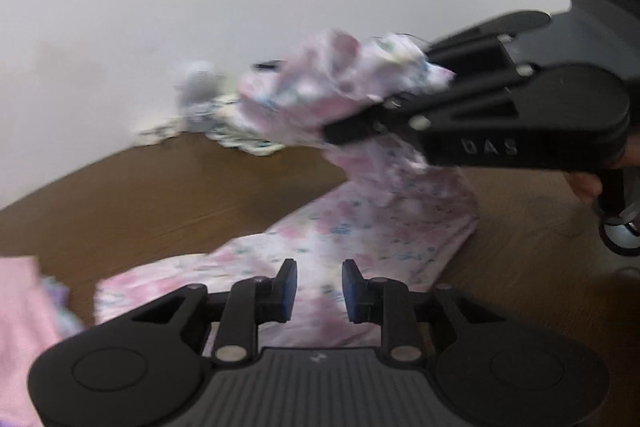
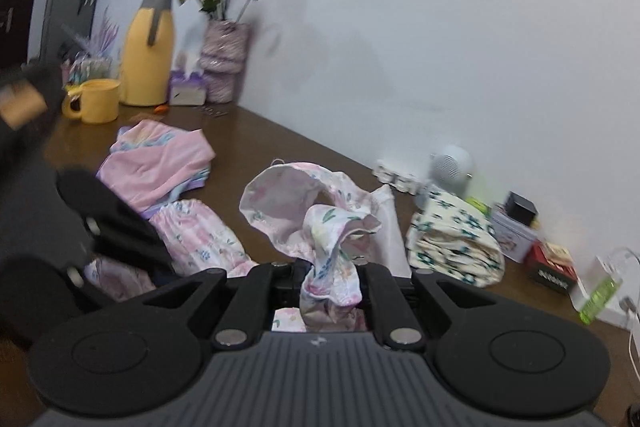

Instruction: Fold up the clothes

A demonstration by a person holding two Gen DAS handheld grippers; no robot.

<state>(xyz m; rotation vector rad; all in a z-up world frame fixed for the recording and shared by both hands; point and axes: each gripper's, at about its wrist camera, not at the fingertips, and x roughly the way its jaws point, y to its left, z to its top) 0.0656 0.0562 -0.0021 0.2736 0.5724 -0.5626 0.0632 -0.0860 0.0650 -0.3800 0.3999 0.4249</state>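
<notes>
Floral pink garment (image 1: 360, 239), thin printed cloth: one end lifted off the brown counter (image 1: 160, 187) in the right gripper (image 2: 329, 273), whose fingers are closed tight on a bunched fold; the rest lies flat on the counter directly under the left gripper (image 1: 320, 285), whose fingers stand slightly apart, empty, above the cloth. Risks, as judged: the pinched wad is small and slippery, so it may slip free mid-fold; the lifted end may drag the flat part askew, nothing pinning it. Folded pink stack (image 2: 160, 163) lies beyond the garment. Writing: raised letters "DAS" on the right gripper's body; other labels unreadable.
</notes>
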